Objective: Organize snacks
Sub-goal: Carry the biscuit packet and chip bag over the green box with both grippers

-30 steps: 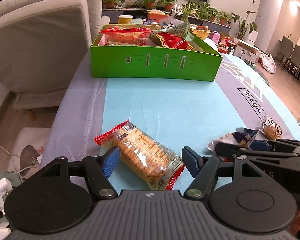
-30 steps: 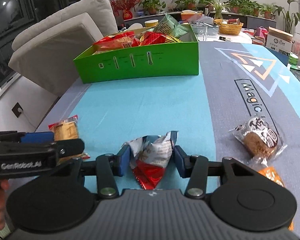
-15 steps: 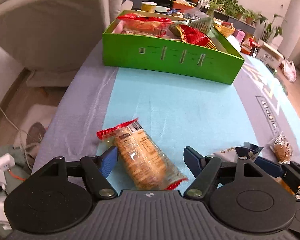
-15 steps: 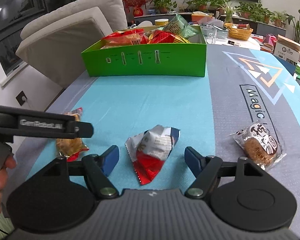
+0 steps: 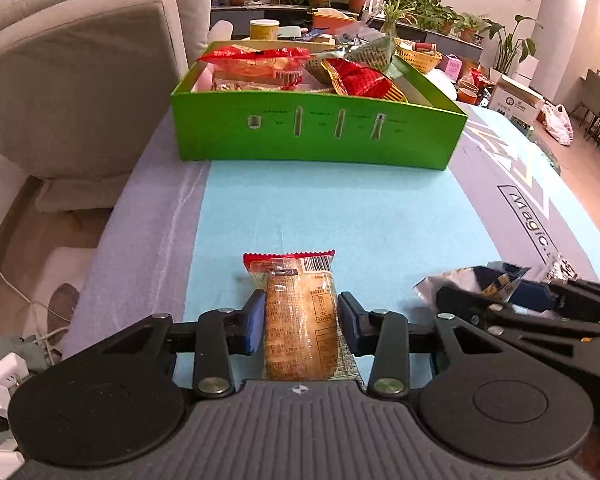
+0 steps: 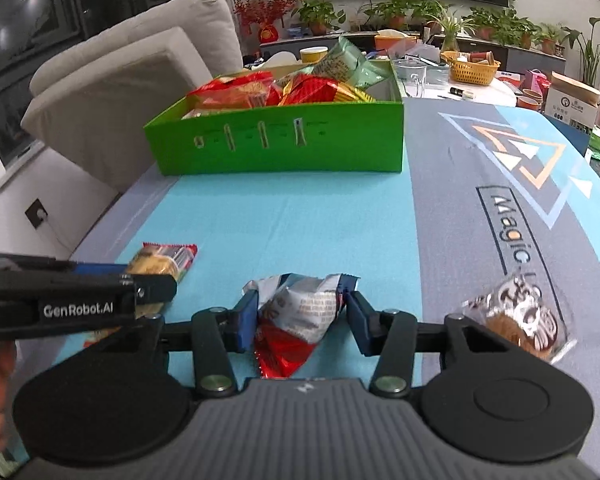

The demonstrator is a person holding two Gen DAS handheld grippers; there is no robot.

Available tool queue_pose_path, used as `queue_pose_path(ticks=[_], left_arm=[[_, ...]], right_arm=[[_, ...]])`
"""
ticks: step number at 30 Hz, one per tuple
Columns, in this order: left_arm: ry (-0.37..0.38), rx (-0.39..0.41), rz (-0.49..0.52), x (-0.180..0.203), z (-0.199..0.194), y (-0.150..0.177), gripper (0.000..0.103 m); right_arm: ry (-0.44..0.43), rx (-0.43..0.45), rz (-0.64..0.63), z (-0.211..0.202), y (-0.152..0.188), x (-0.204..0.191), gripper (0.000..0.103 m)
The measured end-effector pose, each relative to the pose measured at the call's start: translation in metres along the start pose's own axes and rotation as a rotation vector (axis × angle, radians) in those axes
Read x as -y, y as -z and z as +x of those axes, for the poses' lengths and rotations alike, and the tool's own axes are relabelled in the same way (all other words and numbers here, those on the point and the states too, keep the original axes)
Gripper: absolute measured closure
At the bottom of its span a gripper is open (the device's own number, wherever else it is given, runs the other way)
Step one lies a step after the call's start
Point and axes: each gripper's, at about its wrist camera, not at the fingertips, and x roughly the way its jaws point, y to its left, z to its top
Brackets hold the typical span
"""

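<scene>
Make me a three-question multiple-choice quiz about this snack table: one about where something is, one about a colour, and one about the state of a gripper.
1. Where is the silver and red packet?
A. In the box
B. Between the fingers of the right gripper
C. On the sofa

2. What colour is the snack box?
A. Blue
B. White
C. Green

3. What is the left gripper doing?
A. Open over bare cloth
B. Shut on the biscuit pack
C. Out of view

Answers:
1. B: the packet sits between the blue pads, and the jaws have just been closing on it.
2. C: its walls are bright green in both views.
3. B: both pads press on the sides of the pack.
</scene>
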Motion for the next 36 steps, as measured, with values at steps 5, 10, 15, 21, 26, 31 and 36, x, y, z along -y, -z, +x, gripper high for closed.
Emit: queue_pose_path(ticks=[5, 10, 15, 21, 26, 31, 36], left_arm=[[0.009, 0.024, 0.003, -0.001, -0.002, -0.013, 0.066], [0.011, 0.056, 0.006, -0.001, -0.005, -0.031, 0.066], [0.012, 0.093, 0.015, 0.000, -0.006, -0.053, 0.066], [0.016, 0.134, 0.019, 0.004, -0.001, -0.084, 0.066], [0.020, 0.149, 0.017, 0.004, 0.009, -0.107, 0.066], [0.022, 0.169, 0.015, 0.007, 0.021, -0.132, 0.066], [0.017, 0.189, 0.029, 0.011, 0.036, -0.159, 0.066]], right_arm=[[-0.012, 0.033, 0.013, -0.001, -0.020, 0.003, 0.027], [-0.016, 0.061, 0.016, 0.001, -0.041, 0.006, 0.027], [-0.027, 0.088, 0.001, 0.003, -0.062, 0.007, 0.027], [-0.007, 0.124, 0.004, 0.006, -0.094, 0.017, 0.027], [-0.010, 0.143, 0.023, 0.013, -0.114, 0.023, 0.027], [-0.002, 0.155, 0.056, 0.024, -0.132, 0.029, 0.027], [0.010, 0.155, 0.084, 0.038, -0.144, 0.033, 0.027]])
